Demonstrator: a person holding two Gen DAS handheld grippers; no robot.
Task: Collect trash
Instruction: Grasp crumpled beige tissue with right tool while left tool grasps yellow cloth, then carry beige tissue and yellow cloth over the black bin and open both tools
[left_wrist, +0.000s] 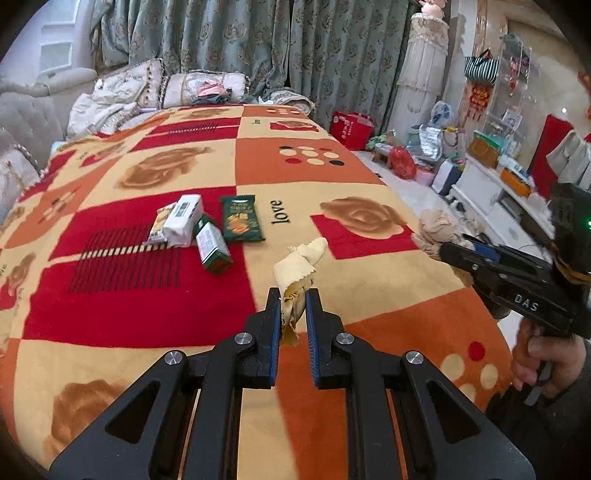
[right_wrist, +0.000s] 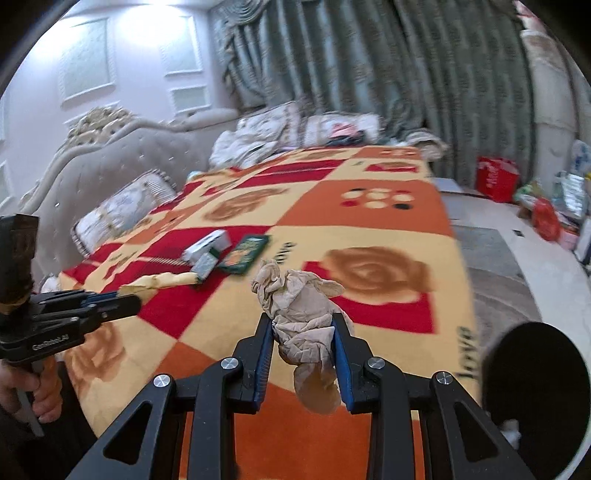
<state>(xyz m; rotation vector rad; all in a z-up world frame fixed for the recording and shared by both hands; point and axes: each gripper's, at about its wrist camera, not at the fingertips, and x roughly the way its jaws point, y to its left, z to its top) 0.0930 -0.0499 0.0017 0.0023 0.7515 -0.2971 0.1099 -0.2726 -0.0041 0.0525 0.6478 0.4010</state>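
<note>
My left gripper (left_wrist: 294, 295) is shut on a yellow wrapper (left_wrist: 300, 262), held above the patterned blanket (left_wrist: 306, 162). My right gripper (right_wrist: 303, 325) is shut on a crumpled beige wad (right_wrist: 303, 306), also lifted off the bed. In the left wrist view the right gripper (left_wrist: 443, 247) shows at the right edge with the beige wad (left_wrist: 434, 229) at its tip. In the right wrist view the left gripper (right_wrist: 133, 301) sits at the left with the yellow wrapper (right_wrist: 162, 281) sticking out. On the blanket lie a white box (left_wrist: 183, 220), a green-white carton (left_wrist: 212, 245), a green snack packet (left_wrist: 241, 218) and a small yellow packet (left_wrist: 160, 223).
Pillows (left_wrist: 129, 88) and a padded headboard (right_wrist: 110, 162) stand at the bed's far end, curtains (left_wrist: 258, 44) behind. Right of the bed are a red bag (left_wrist: 351, 125), bags and boxes on the floor, and a white cabinet (left_wrist: 487, 192). A black round thing (right_wrist: 535, 376) sits at lower right.
</note>
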